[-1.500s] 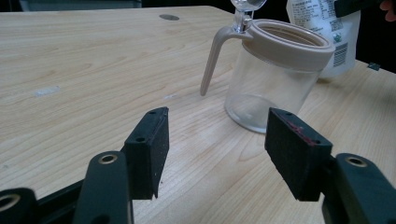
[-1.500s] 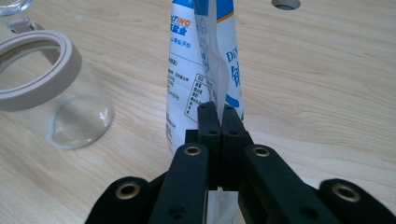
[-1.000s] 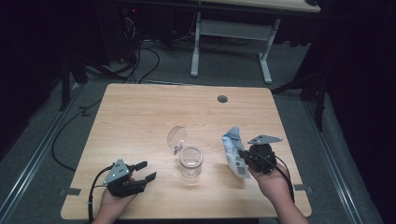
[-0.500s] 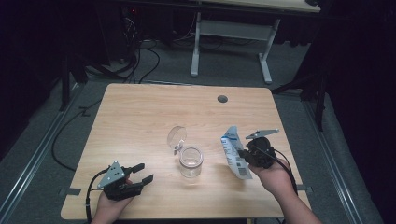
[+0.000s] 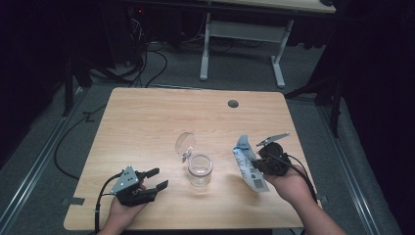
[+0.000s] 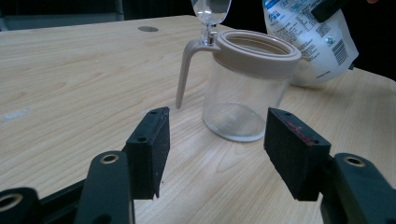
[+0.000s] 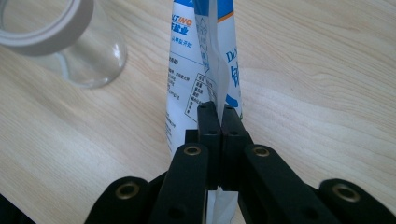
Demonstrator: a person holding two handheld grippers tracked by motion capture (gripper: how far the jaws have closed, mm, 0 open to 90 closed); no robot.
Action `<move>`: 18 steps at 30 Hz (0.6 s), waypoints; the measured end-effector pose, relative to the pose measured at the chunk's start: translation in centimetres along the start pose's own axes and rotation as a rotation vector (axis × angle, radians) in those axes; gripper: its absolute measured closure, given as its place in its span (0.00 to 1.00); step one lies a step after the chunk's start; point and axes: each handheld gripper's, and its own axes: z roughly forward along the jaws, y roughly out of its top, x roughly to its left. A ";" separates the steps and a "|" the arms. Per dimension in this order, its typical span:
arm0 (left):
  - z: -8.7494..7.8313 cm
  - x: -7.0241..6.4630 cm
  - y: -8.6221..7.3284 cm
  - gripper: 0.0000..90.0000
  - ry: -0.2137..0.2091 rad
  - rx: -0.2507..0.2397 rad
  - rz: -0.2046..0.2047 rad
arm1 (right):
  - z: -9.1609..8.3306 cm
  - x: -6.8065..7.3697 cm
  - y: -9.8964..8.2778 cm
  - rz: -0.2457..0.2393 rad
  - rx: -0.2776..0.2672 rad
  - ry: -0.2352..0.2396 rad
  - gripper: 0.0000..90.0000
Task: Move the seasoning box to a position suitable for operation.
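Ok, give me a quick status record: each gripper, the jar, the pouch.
left gripper: open, empty, low over the table, jaws toward the jar
right gripper: shut on the pouch, pinching its back seam
jar: upright mid-table, clear, looks empty, lid flipped open
pouch: white and blue, held right of the jar, apart from it

The right gripper has rolled, so its grey plate now tilts up and away, and the pouch it clamps stands steeper. The left gripper drifted slightly nearer the surface's front edge.
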 end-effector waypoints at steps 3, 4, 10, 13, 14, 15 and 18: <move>0.3 -0.1 -0.1 0.46 -0.011 0.006 0.004 | -0.1 -0.1 0.3 -0.007 0.023 -0.002 1.00; 0.3 -0.1 -0.2 0.46 -0.011 0.009 0.003 | -0.1 0.0 0.4 -0.003 0.031 -0.003 1.00; 0.1 -0.1 -0.1 0.45 -0.011 0.009 0.007 | -0.1 0.2 1.0 -0.029 0.074 -0.005 1.00; 0.0 -0.2 -0.1 0.45 -0.014 0.004 0.003 | -0.1 0.3 1.2 -0.030 0.100 -0.001 1.00; 0.0 -0.2 -0.1 0.45 -0.014 0.004 0.003 | -0.1 0.3 1.2 -0.028 0.102 0.004 1.00; 0.1 -0.2 0.0 0.45 -0.015 0.004 0.001 | -0.1 0.3 1.3 -0.029 0.109 0.004 1.00; 0.2 -0.2 -0.1 0.45 -0.017 0.005 0.003 | -0.1 0.5 1.4 -0.029 0.125 0.003 1.00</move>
